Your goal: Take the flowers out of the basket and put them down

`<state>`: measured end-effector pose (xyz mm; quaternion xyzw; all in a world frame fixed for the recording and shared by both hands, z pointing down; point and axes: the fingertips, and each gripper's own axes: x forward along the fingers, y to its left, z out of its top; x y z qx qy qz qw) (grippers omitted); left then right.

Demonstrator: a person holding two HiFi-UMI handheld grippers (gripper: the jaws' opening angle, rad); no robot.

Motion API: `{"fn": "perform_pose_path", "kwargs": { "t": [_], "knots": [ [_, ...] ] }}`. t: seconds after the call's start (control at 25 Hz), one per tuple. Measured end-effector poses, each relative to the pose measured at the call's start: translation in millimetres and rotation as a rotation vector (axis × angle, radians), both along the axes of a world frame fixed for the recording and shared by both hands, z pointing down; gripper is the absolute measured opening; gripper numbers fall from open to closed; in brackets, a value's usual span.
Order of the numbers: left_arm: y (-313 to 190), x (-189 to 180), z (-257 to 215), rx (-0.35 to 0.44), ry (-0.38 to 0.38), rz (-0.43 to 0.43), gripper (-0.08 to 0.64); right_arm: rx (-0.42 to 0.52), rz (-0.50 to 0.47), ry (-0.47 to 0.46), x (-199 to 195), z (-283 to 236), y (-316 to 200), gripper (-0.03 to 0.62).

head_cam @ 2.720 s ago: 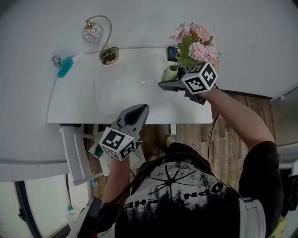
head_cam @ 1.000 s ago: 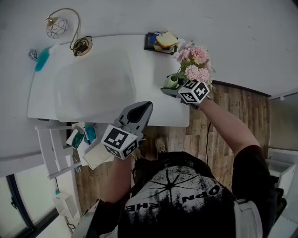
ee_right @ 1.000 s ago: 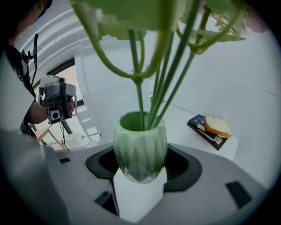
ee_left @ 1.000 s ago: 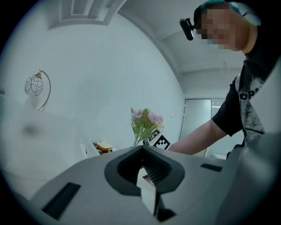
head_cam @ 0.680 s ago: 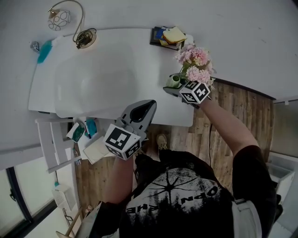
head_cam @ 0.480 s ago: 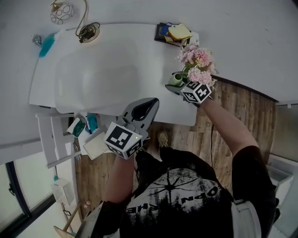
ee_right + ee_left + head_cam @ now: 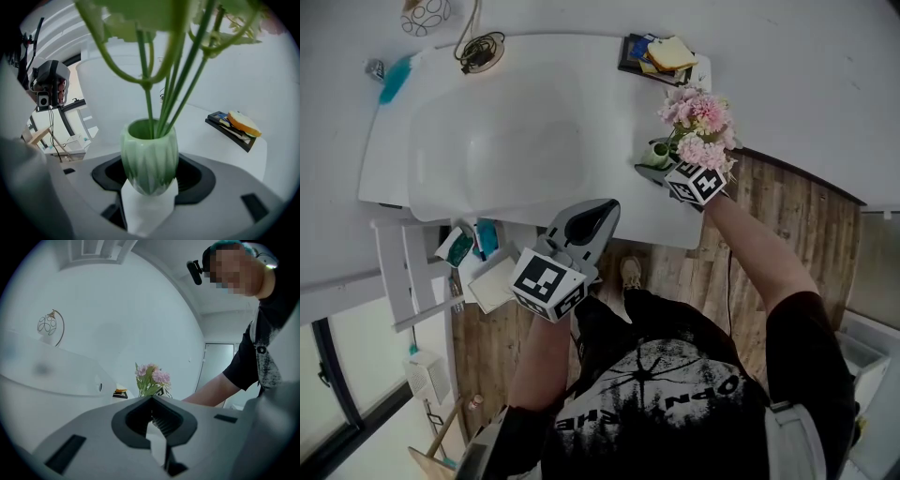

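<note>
Big white table (image 7: 619, 178) first, with a wide shallow dip in its middle

Brown wood floor (image 7: 797, 225) past the table's right edge and under its near edge

Person in a black shirt (image 7: 675, 403) at the near edge of the table, one arm out to each gripper

White rack (image 7: 403, 281) low down by the table's near left corner, with small teal and white things on it

Left gripper (image 7: 602, 208) held up over the near edge of the table, jaws pressed together, nothing in them

Right gripper (image 7: 649, 169) over the table's right end, jaws squeezed tight on both sides of a little vase

Pink flowers (image 7: 698, 122) with green leaves high over the table's right edge, green stems going down into the vase

Black tray (image 7: 642, 58) at the table's far right corner, with a flat yellow thing (image 7: 673, 53) on top

Lamp (image 7: 427, 14) with a round patterned shade at the table's far left corner, and its round gold foot (image 7: 483, 52) just beside

Green ribbed vase (image 7: 150, 157) standing up straight over the table's right end; cannot tell if touching the table top

Blue brush (image 7: 394, 80) by the table's far left corner
</note>
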<state>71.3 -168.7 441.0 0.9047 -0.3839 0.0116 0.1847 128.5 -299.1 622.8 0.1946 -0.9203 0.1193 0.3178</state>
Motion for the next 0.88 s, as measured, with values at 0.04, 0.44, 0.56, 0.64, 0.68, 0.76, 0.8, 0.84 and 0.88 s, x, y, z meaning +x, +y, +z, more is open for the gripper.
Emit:
{"fn": "perform_pose_path", "kwargs": {
  "t": [0.04,0.44,0.56,0.64,0.68,0.76,0.8,0.84,0.88],
  "knots": [
    [0.1,-0.3,0.6,-0.001,0.0,0.0,0.012,-0.001,0.0,-0.001,-0.3,0.6,-0.3,0.287],
    [1.1,1.4,5.3,-0.015,0.003,0.011,0.012,0.031,0.047,-0.047,-0.4,4.1,-1.7,0.287],
    [2.0,0.0,8.6,-0.023,0.002,0.012,0.012,0.052,0.073,-0.103,-1.7,2.7,-1.9,0.287],
    [2.7,-0.8,11.8,-0.03,0.0,0.013,0.012,0.072,0.093,-0.117,-0.7,1.5,-3.0,0.287],
    [2.6,-1.3,13.1,-0.033,-0.001,0.014,0.012,0.08,0.103,-0.124,-0.6,1.1,-3.7,0.287],
    [2.5,-1.9,15.0,-0.037,0.0,0.013,0.012,0.096,0.121,-0.138,-0.7,0.8,-4.1,0.287],
    [2.6,-1.5,15.7,-0.039,0.002,0.015,0.012,0.106,0.129,-0.146,-0.5,0.4,-3.7,0.287],
    [2.8,-0.9,16.4,-0.042,0.003,0.017,0.012,0.116,0.135,-0.155,-0.6,-1.1,-3.4,0.287],
    [3.1,-0.1,17.2,-0.045,0.004,0.019,0.012,0.126,0.139,-0.165,-1.2,-4.1,-3.1,0.287]
  ]
}}
